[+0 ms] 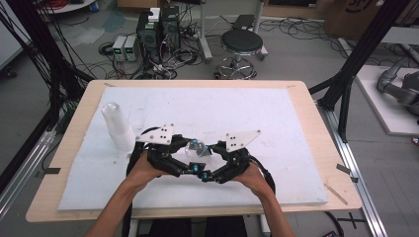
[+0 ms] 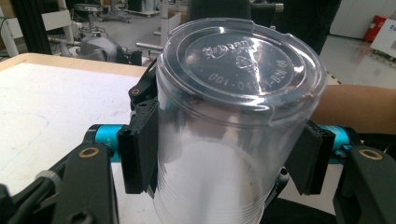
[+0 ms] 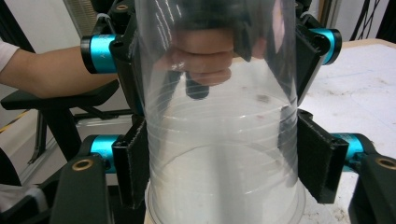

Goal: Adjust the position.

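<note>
High view: left tongs and right tongs both clamp clear cup mid-tabletop; probably a handover, next left releases.

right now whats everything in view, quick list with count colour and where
clear plastic cup: one, see-through, upside down, held between both grippers near the table's front middle
stack of cups: one stack, whitish clear, upside down on the mat's left side
mat: one, white, covering most of the tabletop
table: one, light wood
stool: one, black seat, on the floor beyond the table
computer towers: two, dark, on the floor beyond the table, cables around them
left gripper: one, black with blue parts, jaws closed on the cup's wall
right gripper: one, black with blue parts, jaws closed on the same cup
hands: two, one behind each gripper
</note>
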{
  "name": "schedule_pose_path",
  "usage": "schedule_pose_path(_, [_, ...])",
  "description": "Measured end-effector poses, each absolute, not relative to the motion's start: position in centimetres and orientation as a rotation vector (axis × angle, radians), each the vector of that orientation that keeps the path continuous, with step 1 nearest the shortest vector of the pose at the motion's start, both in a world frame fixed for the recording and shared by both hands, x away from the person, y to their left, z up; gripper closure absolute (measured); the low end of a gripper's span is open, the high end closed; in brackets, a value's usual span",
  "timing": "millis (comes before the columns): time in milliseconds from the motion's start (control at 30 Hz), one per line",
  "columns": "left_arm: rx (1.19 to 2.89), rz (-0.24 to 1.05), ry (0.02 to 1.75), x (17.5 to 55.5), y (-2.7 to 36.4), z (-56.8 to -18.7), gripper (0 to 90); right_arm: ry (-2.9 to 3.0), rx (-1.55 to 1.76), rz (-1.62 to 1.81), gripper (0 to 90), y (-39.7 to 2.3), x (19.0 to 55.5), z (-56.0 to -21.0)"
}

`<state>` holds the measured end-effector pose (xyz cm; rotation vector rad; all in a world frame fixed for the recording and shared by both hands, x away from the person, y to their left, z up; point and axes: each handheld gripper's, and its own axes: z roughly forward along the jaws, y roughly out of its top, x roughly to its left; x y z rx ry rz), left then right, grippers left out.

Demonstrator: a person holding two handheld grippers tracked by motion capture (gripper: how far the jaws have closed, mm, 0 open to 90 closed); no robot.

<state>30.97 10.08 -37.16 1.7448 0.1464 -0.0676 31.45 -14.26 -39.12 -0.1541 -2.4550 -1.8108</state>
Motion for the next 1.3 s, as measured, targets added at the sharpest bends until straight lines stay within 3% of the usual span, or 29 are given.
schedule_pose_path(33, [1.747, -0.066, 0.149, 31.0, 10.1, -37.2, 34.3, -2.456, -0.157, -1.804, 29.8, -14.3, 31.4, -39.1])
schedule_pose_path(67, [1.752, -0.057, 0.158, 31.0, 10.0, -37.2, 23.8, -2.462, -0.157, -1.809, 30.0, -14.3, 31.4, -39.1])
schedule_pose_path(100, [1.761, -0.049, 0.183, 31.0, 10.0, -37.3, 23.8, -2.462, -0.157, -1.809, 30.0, -14.3, 31.4, -39.1])
schedule_pose_path(167, [1.764, -0.030, 0.214, 31.1, 10.1, -37.4, 11.9, -2.465, -0.160, -1.817, 30.6, -14.4, 31.4, -39.0])
schedule_pose_path(267, [1.744, -0.033, 0.215, 31.2, 10.5, -37.4, 7.7, -2.471, -0.171, -1.804, 31.1, -14.6, 31.4, -39.0])
schedule_pose_path(500, [1.752, -0.023, 0.219, 31.1, 11.3, -37.2, 7.7, -2.489, -0.184, -1.792, 31.0, -14.8, 31.4, -38.9])
schedule_pose_path(767, [1.909, 0.022, 0.186, 30.9, 12.3, -34.4, 8.0, -2.628, -0.238, -1.574, 31.5, -14.8, 31.7, -37.1])
schedule_pose_path(1100, [2.318, 0.074, 0.192, 31.1, 12.0, -32.6, 9.3, -2.890, -0.213, -1.099, 31.7, -13.4, 32.0, -35.1])
schedule_pose_path(1300, [2.408, 0.057, 0.198, 31.5, 11.3, -33.0, 11.4, -3.007, -0.172, -0.832, 32.1, -12.1, 32.1, -34.2])
